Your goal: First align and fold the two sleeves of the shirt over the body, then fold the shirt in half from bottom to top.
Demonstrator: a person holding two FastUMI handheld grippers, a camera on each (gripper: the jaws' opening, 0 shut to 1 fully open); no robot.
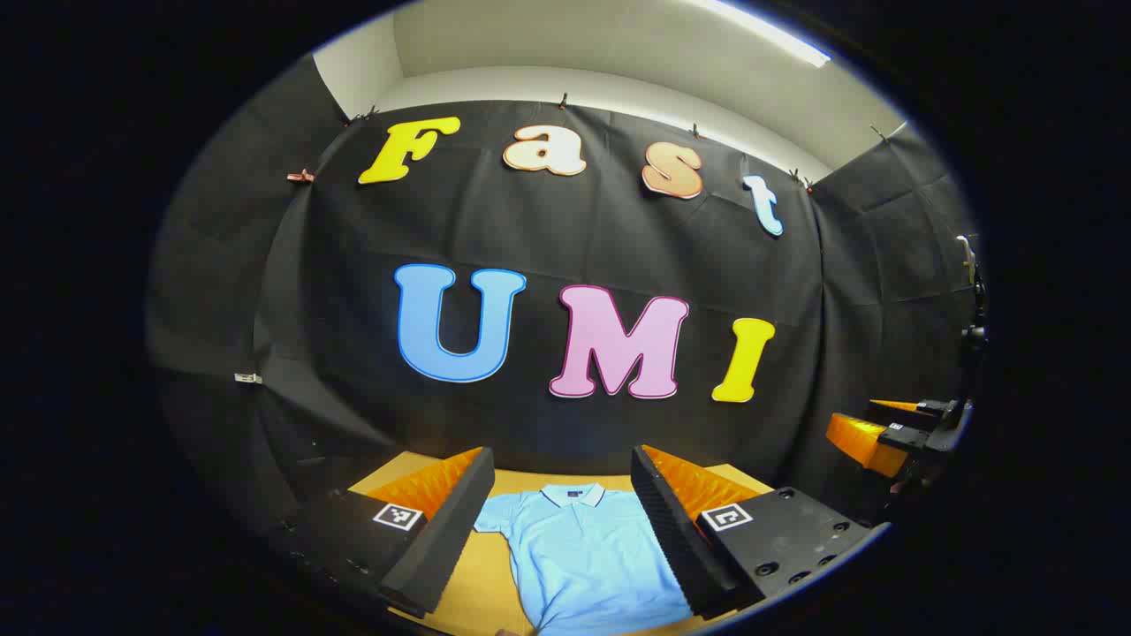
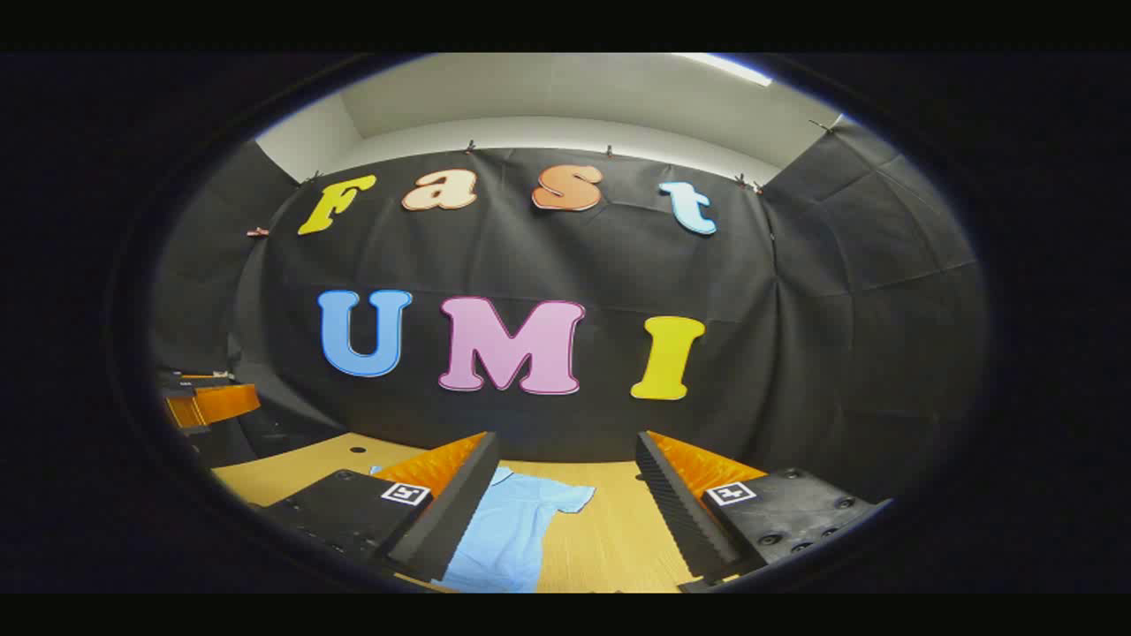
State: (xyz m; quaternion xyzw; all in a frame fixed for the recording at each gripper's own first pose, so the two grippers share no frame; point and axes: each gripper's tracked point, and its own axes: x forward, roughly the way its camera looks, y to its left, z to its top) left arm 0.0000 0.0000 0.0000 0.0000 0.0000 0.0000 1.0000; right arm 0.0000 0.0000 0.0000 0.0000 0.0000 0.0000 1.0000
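Both grippers raised, sleeves not yet folded

The light blue shirt [image 1: 579,556] lies flat on the worktop [image 2: 610,539], collar toward its far edge. I'd lower each claw to a sleeve's outer edge and pinch just the cuff. My left gripper [image 1: 561,530] and right gripper [image 2: 565,512] both hang wide apart, holding and touching nothing.

The shirt [image 1: 579,552] lay flat on the table [image 1: 477,574], collar toward the booth wall, at the lower centre of the left gripper view between that left gripper's [image 1: 561,521] spread fingers [image 1: 442,530]. In the right gripper view, one sleeve [image 2: 552,496] reached into the gap between the right gripper's [image 2: 565,512] fingers, the table [image 2: 618,539] under it.
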